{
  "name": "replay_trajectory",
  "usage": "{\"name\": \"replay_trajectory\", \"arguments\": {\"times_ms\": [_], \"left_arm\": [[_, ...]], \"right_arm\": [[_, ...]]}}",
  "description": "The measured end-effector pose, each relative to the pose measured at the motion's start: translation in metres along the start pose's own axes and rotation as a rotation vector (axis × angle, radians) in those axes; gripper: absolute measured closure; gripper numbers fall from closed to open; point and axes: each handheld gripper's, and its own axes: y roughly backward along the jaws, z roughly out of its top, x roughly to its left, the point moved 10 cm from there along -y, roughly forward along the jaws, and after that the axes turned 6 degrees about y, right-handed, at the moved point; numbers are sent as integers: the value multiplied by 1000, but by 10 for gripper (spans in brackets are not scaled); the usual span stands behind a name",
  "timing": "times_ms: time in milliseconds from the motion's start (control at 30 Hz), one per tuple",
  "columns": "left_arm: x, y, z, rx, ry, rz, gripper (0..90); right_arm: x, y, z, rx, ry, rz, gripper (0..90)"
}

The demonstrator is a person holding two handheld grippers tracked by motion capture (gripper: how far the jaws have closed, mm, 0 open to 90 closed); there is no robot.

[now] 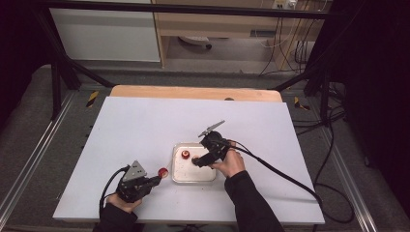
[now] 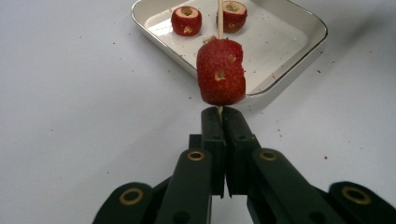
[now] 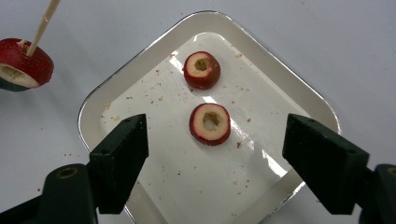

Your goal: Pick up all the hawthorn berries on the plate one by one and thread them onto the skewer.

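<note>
Work in hand: the person is threading cored red fruit pieces onto a thin wooden skewer (image 2: 218,9).
Done: one fruit piece (image 2: 221,71) is already sitting on the skewer, just above the clamped end.
Left: two pieces are still waiting in the tray (image 3: 299,100) — the nearer piece (image 3: 210,123) and the farther piece (image 3: 201,70).
Left gripper (image 2: 221,112): its jaws are pinching the skewer's lower end tight, holding it over the white table (image 1: 145,125), just beside the tray.
Right gripper (image 3: 215,135): its jaws are standing wide apart and empty, hovering above the nearer piece.
Look of the fruit: dark red speckled skin, pale flesh, a hollow bored through each middle — crumbs are lying scattered over the tray floor.
</note>
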Motion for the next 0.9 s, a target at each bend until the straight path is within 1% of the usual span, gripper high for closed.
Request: {"name": "replay_trajectory", "arguments": {"times_ms": [100,167,300,367,500,633,833,900], "left_arm": [[2,-1,-1,6,0,3,880],[2,0,-1,5,1,2,880],[2,-1,-2,10,-2,1,880],[2,-1,-2,9,0,1,880],[2,-1,-2,9,2,1,880],[2,-1,-2,13,-1,-1,880],[2,-1,-2,13,1,-3,880],[2,-2,-2,14,0,-3,880]], "right_arm": [[1,-6,3,32,13,1,277],[1,-9,5,52,13,9,316],[1,-16,8,91,0,23,386],[1,-20,8,108,-13,36,406],[0,-29,7,152,-21,46,455],[0,-35,5,184,-47,56,497],[-3,-40,4,199,-81,64,557],[-3,-40,3,202,-84,68,570]]}}
